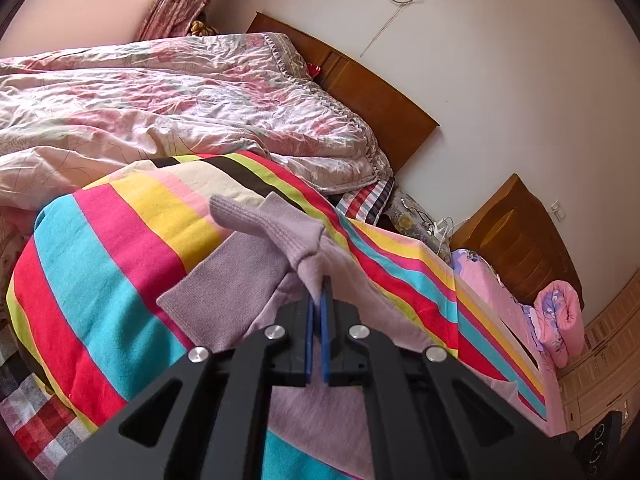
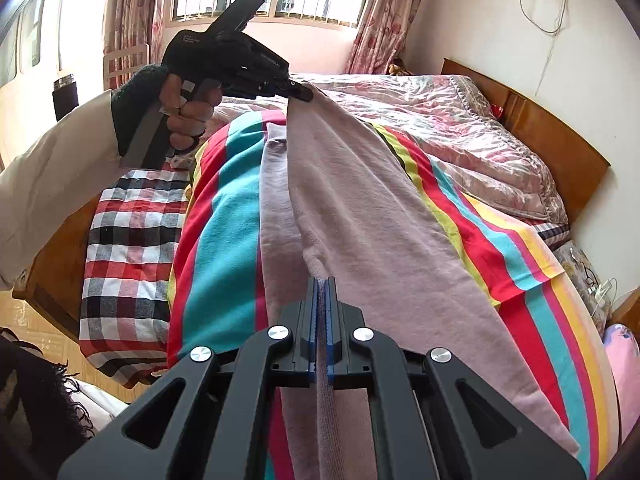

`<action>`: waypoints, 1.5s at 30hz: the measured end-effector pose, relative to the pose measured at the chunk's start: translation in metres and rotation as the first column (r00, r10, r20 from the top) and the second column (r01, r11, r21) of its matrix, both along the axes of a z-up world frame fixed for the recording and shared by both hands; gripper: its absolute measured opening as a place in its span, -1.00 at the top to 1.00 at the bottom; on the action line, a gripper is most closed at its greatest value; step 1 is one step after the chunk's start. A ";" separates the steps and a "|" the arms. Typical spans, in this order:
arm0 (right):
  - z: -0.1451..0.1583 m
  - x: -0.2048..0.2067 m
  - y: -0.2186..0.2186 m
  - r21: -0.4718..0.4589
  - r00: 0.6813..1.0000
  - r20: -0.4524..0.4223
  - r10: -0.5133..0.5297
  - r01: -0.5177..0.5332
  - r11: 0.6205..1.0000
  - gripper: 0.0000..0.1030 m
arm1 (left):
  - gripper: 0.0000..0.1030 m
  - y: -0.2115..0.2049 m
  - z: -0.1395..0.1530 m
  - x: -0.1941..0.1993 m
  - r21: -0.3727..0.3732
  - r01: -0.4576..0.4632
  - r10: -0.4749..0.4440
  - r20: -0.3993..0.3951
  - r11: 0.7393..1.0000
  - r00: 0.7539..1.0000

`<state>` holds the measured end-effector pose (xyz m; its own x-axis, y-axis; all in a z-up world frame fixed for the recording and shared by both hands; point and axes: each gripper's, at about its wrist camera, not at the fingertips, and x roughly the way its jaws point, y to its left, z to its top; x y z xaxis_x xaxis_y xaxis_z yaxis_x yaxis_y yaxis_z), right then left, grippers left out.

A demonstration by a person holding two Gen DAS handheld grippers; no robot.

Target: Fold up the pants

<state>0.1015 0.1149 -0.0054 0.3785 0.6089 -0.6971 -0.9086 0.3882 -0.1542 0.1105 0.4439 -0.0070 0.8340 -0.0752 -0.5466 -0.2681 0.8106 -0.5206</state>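
Striped blanket (image 2: pixel 224 224) lies open left of the pants (image 2: pixel 360 216). Crumpled floral quilt (image 1: pixel 168 92) bounds the far side; wooden headboard (image 1: pixel 376 100) behind it.

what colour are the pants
Pale mauve-pink pants, plain, no pattern; clearest in the right wrist view.

The pants (image 2: pixel 360 216) are a soft mauve-grey knit with ribbed cuffs (image 1: pixel 232 276). They stretch lengthwise between the two tools, one end pinched in the left tool (image 1: pixel 319 300), the other in the right tool (image 2: pixel 322 280), the middle sagging onto the striped bed cover.
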 end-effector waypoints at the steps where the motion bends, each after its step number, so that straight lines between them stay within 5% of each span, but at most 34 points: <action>1: -0.005 -0.003 0.001 -0.013 1.000 -0.007 0.009 -0.009 1.000 0.96 | 0.96 0.001 -0.007 -0.006 -0.002 -0.009 0.009 -0.022 1.000 1.000; 4: -0.039 -0.002 0.009 -0.070 0.997 -0.071 0.009 -0.014 0.997 0.96 | 0.95 0.008 -0.054 -0.006 -0.036 -0.022 0.017 -0.124 0.999 0.992; 6: -0.057 -0.003 0.013 -0.101 0.996 -0.089 0.005 -0.014 0.995 0.96 | 0.94 0.015 -0.078 -0.006 -0.078 -0.019 0.010 -0.114 0.997 0.993; 10: -0.059 -0.003 0.012 -0.096 0.992 -0.129 0.010 -0.022 0.995 0.91 | 0.86 0.017 -0.075 -0.012 -0.080 -0.023 0.016 -0.081 0.997 0.997; 13: -0.059 -0.007 0.013 -0.107 0.988 -0.147 0.037 -0.054 0.993 0.64 | 0.72 0.010 -0.068 -0.015 -0.044 -0.056 0.050 -0.129 0.997 0.990; 15: -0.053 -0.005 0.006 -0.066 0.977 -0.207 0.048 -0.063 0.996 0.32 | 0.30 0.000 -0.054 -0.020 0.028 -0.156 0.158 -0.165 0.987 0.974; 16: -0.048 -0.003 0.000 -0.034 0.973 -0.225 0.047 -0.056 0.998 0.27 | -0.35 -0.008 -0.044 -0.024 0.111 -0.222 0.238 -0.168 0.969 0.957; 18: -0.033 0.007 -0.013 0.024 0.971 -0.239 0.018 -0.013 1.000 0.27 | -0.48 -0.030 -0.017 -0.026 0.222 -0.260 0.287 -0.095 0.940 0.953; 22: -0.021 0.049 -0.045 0.046 0.960 -0.211 -0.183 0.197 0.979 0.09 | -0.75 -0.070 0.010 0.016 0.269 -0.064 0.083 -0.059 0.961 0.995; 26: -0.035 0.107 -0.069 0.021 0.890 -0.276 -0.364 0.384 0.923 -0.24 | -0.79 -0.109 -0.014 0.097 0.335 0.139 -0.069 -0.212 0.932 0.975; 30: -0.069 0.143 -0.084 -0.079 0.822 -0.313 -0.476 0.478 0.875 -0.24 | -0.77 -0.108 -0.056 0.142 0.396 0.142 0.000 -0.336 0.907 0.942; 34: -0.065 0.130 -0.101 -0.040 0.840 -0.307 -0.447 0.458 0.888 -0.30 | -0.86 -0.107 -0.066 0.143 0.430 0.129 0.015 -0.318 0.894 0.948; 36: -0.056 0.123 -0.110 -0.060 0.808 -0.305 -0.504 0.512 0.857 -0.32 | -0.90 -0.110 -0.070 0.144 0.455 0.128 0.022 -0.312 0.881 0.950; 40: -0.055 0.095 -0.126 -0.041 0.814 -0.344 -0.468 0.485 0.873 -0.49 | -0.97 -0.117 -0.075 0.143 0.498 0.116 0.040 -0.292 0.860 0.956; 43: -0.066 0.059 -0.127 -0.121 0.872 -0.218 -0.437 0.421 0.899 -0.59 | -0.97 -0.117 -0.075 0.145 0.499 0.111 0.042 -0.286 0.860 0.957; 45: -0.062 0.040 -0.138 -0.139 0.869 -0.197 -0.455 0.434 0.890 -0.67 | -0.97 -0.119 -0.069 0.140 0.516 0.079 0.080 -0.279 0.853 0.957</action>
<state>0.1420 -0.0230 -0.0677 0.4272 0.3456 -0.8355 -0.6574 0.7532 -0.0246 0.2504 0.3250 -0.0759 0.6396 0.2841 -0.7143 -0.3376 0.9386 0.0710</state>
